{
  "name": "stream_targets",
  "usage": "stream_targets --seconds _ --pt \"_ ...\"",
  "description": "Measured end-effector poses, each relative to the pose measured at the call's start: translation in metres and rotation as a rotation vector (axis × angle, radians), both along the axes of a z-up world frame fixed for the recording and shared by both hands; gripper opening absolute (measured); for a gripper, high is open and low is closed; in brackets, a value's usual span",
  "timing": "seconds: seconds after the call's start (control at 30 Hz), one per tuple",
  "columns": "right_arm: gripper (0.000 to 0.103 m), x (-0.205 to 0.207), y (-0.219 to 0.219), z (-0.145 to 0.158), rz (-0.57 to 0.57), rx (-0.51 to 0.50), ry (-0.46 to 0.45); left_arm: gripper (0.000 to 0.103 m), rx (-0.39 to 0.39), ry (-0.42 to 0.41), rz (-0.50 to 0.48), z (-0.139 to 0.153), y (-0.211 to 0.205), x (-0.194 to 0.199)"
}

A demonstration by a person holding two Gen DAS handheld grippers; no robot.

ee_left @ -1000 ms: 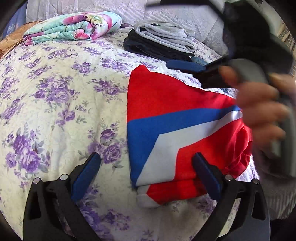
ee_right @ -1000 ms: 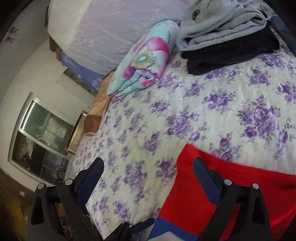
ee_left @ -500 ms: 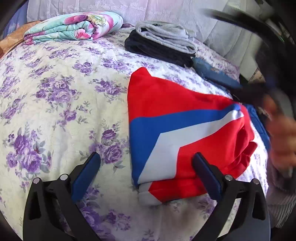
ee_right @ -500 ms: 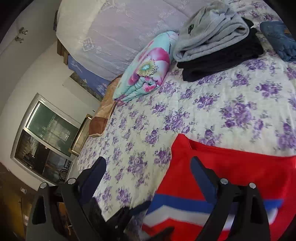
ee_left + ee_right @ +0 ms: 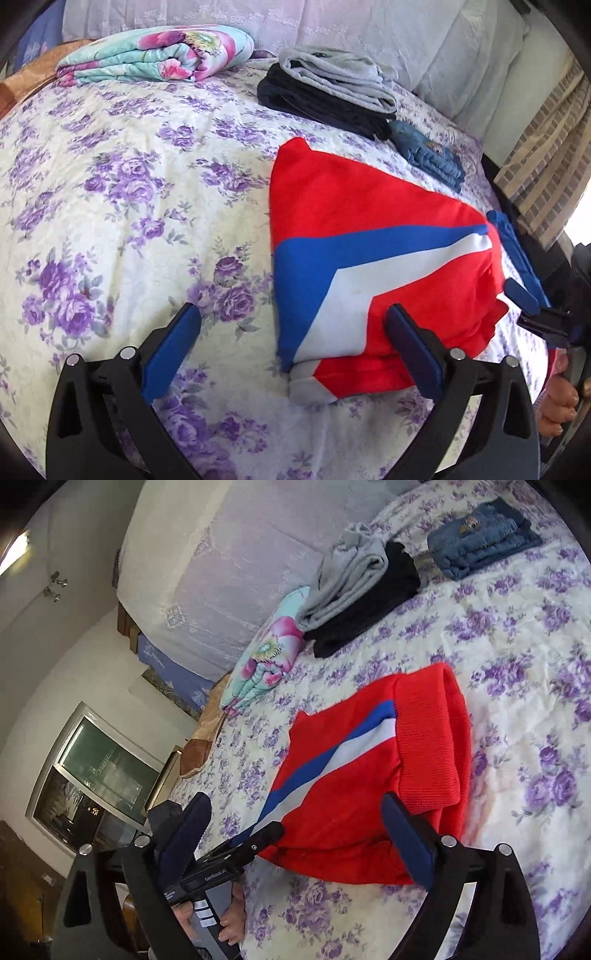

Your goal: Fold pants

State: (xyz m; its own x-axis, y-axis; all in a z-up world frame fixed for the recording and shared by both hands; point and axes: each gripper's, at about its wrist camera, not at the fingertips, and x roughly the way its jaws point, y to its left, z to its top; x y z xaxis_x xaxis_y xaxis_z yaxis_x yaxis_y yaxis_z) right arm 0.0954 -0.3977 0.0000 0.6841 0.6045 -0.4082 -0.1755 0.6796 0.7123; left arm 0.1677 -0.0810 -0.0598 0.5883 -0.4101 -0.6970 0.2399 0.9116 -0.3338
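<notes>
Left jaws: my left gripper (image 5: 291, 347) is spread wide with nothing between the fingers; its right finger (image 5: 413, 354) overlaps the near edge of the pants in this view, though I cannot tell if it touches.
Right jaws: my right gripper (image 5: 295, 838) is also released wide and empty (seen from the left wrist it sits at the bed's right edge (image 5: 532, 306), with my hand below it).
Pants: the red pants (image 5: 376, 258) lie folded into a compact bundle on the bedspread (image 5: 122, 192), a blue and white stripe running across the top; the ribbed waistband (image 5: 432, 734) is turned over the top layer.
Stack beyond: grey sweatpants (image 5: 340, 77) rest on top of a dark folded garment (image 5: 321, 107), well apart from the red bundle.
Jeans: folded jeans (image 5: 480, 539) sit just beside that stack.
Blanket: a folded floral blanket (image 5: 155, 55) lies at the far side, near the headboard cover (image 5: 229, 576).
Room: a window (image 5: 96, 775) shows on the wall in the right wrist view.
</notes>
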Motion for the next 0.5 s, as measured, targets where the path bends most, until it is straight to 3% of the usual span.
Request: stream_targets --seconds 0.17,0.3,0.5 --pt "0.099 -0.023 -0.032 -0.021 -0.108 -0.022 0.089 0.098 0.023 -0.019 0.024 0.006 0.005 -0.010" --pt "0.099 -0.022 -0.038 -0.047 -0.136 -0.002 0.172 0.098 0.089 -0.040 0.059 0.013 0.003 -0.017" --pt "0.099 -0.009 -0.032 -0.055 -0.140 -0.007 0.189 0.098 0.134 -0.056 0.062 0.021 -0.006 -0.014"
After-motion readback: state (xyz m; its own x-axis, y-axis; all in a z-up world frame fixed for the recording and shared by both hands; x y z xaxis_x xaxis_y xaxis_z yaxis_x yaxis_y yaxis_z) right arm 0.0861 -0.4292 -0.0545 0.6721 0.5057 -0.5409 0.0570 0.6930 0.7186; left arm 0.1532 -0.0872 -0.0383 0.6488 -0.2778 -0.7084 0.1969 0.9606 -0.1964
